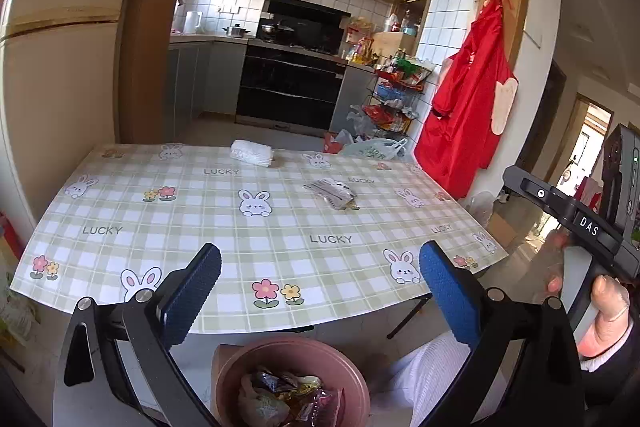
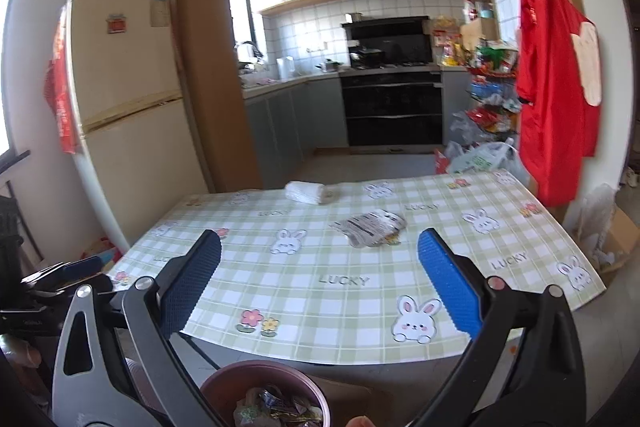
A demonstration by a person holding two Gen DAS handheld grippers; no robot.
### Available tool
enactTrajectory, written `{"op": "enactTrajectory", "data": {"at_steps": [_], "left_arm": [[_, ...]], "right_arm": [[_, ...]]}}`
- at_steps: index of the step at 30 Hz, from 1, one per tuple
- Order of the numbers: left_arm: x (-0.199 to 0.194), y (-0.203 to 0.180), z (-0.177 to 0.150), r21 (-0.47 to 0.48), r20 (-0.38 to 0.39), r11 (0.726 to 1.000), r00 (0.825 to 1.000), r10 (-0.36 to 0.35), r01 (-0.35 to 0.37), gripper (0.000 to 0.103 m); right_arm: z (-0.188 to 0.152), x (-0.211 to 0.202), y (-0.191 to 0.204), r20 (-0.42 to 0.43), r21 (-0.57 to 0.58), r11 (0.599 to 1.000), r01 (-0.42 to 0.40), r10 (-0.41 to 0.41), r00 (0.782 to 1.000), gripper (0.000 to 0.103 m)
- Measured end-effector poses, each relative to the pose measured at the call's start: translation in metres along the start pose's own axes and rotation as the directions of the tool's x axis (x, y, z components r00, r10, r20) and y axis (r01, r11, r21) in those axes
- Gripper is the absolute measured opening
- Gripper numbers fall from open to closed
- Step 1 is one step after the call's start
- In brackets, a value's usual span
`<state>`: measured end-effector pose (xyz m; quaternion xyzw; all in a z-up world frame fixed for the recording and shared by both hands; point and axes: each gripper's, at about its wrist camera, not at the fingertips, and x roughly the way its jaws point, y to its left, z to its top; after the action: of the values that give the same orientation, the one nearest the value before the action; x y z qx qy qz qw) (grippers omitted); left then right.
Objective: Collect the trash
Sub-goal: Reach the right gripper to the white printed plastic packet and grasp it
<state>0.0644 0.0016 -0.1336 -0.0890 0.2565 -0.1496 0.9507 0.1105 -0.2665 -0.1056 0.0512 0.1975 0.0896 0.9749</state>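
Note:
A pink bin [image 1: 292, 345] [image 2: 260, 371] sits below the table's near edge with several wrappers inside. My left gripper [image 1: 320, 291] hovers above it, open, nothing between its blue pads. My right gripper [image 2: 320, 287] is also open and empty over the near edge; in the left wrist view its black body [image 1: 580, 227] shows at the right, held by a hand [image 1: 608, 315]. On the checked rabbit tablecloth [image 1: 200, 203] [image 2: 320, 267] lie a crumpled silver wrapper [image 1: 332, 193] [image 2: 370, 229] right of centre and a white foam-net roll [image 1: 252, 153] [image 2: 306, 191] at the far edge.
A cream fridge [image 2: 128, 99] stands left of the table. A red apron [image 1: 468, 99] [image 2: 556, 87] hangs on the wall at the right. Beyond the far edge are plastic bags [image 1: 372, 147] on the floor and a wire rack [image 1: 396, 95] of packets. A cardboard box [image 2: 616, 239] sits at the right.

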Motion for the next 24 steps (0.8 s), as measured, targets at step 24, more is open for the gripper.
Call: {"op": "enactTrajectory", "data": {"at_steps": [24], "left_arm": [[0.066,0.074,0.011,-0.067,-0.103,0.98,0.979,0.178,-0.185,0.097]], "right_arm": [[-0.039,0.131,-0.031,-0.303,-0.065,0.998,-0.007,-0.012,0.953,0.097]]}}
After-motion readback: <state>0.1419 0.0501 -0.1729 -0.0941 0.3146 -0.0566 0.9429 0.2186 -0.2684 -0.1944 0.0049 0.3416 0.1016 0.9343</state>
